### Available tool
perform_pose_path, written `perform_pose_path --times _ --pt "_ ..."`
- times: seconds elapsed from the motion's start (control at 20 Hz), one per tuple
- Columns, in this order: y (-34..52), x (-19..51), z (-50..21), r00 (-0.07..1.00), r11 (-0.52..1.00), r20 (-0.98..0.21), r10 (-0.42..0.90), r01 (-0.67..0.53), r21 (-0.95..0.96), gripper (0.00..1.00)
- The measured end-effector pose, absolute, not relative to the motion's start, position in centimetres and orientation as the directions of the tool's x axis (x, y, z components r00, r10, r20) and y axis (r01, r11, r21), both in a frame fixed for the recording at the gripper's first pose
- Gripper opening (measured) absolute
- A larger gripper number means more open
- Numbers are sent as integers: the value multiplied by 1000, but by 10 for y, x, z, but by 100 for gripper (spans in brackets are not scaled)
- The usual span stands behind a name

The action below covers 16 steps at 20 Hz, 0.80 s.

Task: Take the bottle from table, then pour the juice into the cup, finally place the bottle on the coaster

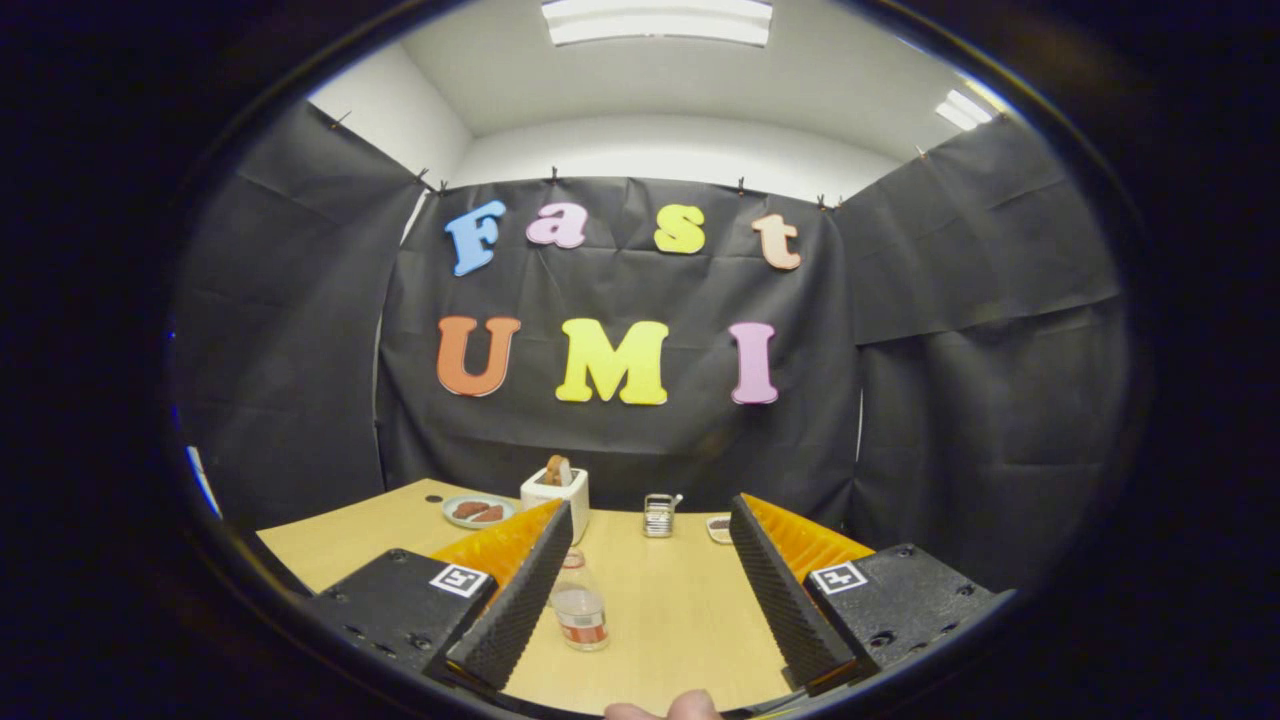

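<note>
The gripper (pixel 650 590) hangs above the near part of the wooden table (pixel 680 610) with its fingers spread wide and nothing between them. The bottle (pixel 578 605), a small clear one with a reddish band round its lower part, stands upright on the table just inside the left finger, its upper part partly covered by that finger's edge. The step in hand looks to be the first one, taking the bottle, and it is not yet gripped. To do it well, the claw should shift a little to the left so the bottle sits midway between the fingers rather than hugging one of them, then come down level until the pads meet the body above the band, and close slowly, since a light clear bottle would probably tip or skid if one finger reached it first. Beyond the fingers, near the booth wall, stand a white toaster (pixel 555 490) with a slice in it, a plate (pixel 478 511) with brownish pieces beside it, a small metal rack-like object (pixel 658 515), and a little dish (pixel 719 528) half hidden behind the right finger. I cannot make out a cup or a coaster with any certainty; the dish might be one of them. The bottle's cap and its fill level are hard to read, and a fingertip (pixel 680 707) is cut off nearest the camera.
</note>
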<state>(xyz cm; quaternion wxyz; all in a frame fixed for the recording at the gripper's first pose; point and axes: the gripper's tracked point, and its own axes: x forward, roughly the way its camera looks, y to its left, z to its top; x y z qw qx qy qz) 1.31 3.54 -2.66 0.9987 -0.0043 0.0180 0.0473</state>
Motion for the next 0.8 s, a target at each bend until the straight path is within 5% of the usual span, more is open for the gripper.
perform_pose_path --times 0.45,0.8 --pt "69 28 -78 981 984 -75 180 -179 18 100" --pt "96 54 -184 958 976 -184 220 -218 32 100"
